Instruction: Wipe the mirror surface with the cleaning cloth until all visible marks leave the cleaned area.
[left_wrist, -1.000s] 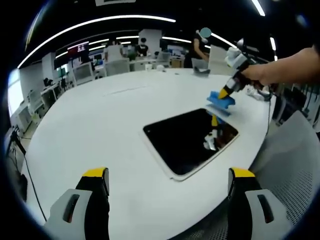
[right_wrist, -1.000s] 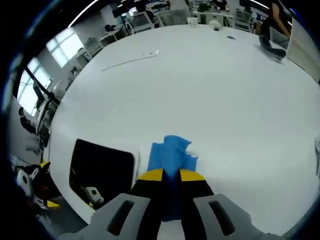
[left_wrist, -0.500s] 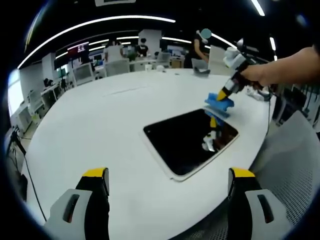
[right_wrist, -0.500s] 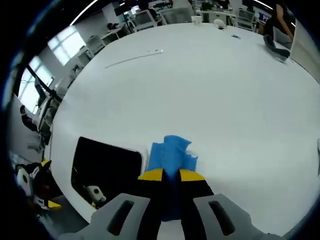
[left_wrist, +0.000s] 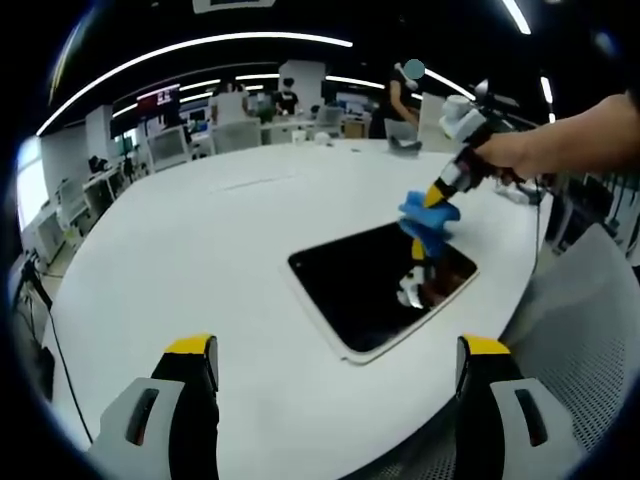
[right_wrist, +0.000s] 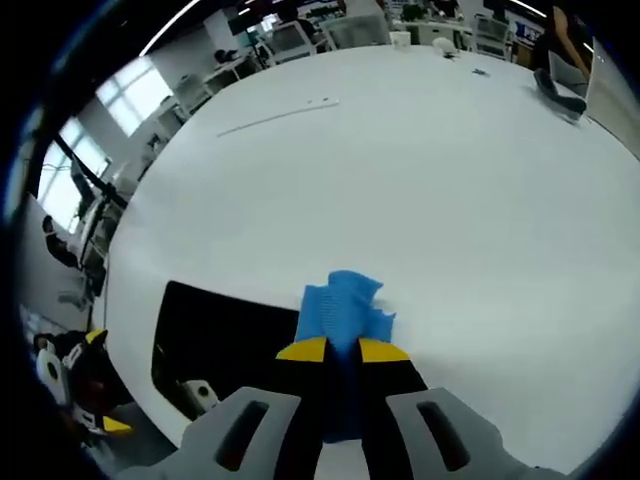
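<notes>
A dark rectangular mirror (left_wrist: 380, 283) with a white rim lies flat on the round white table (left_wrist: 200, 250). In the left gripper view, my right gripper (left_wrist: 437, 196) holds a blue cleaning cloth (left_wrist: 425, 218) over the mirror's far right edge, a hand behind it. My left gripper (left_wrist: 335, 350) stands open near the table's front edge, nothing between its jaws. In the right gripper view, my right gripper (right_wrist: 342, 350) is shut on the blue cloth (right_wrist: 340, 305), with the mirror (right_wrist: 220, 335) just to its left. The left gripper (right_wrist: 75, 385) shows at the far left.
A thin white strip (right_wrist: 275, 115) lies on the far part of the table. A grey mesh chair (left_wrist: 585, 330) stands at the right of the table. Desks, chairs and people (left_wrist: 395, 95) fill the office beyond.
My right gripper has carried the blue cloth leftwards, from beside the mirror's far edge to over it. The left gripper has stayed still.
</notes>
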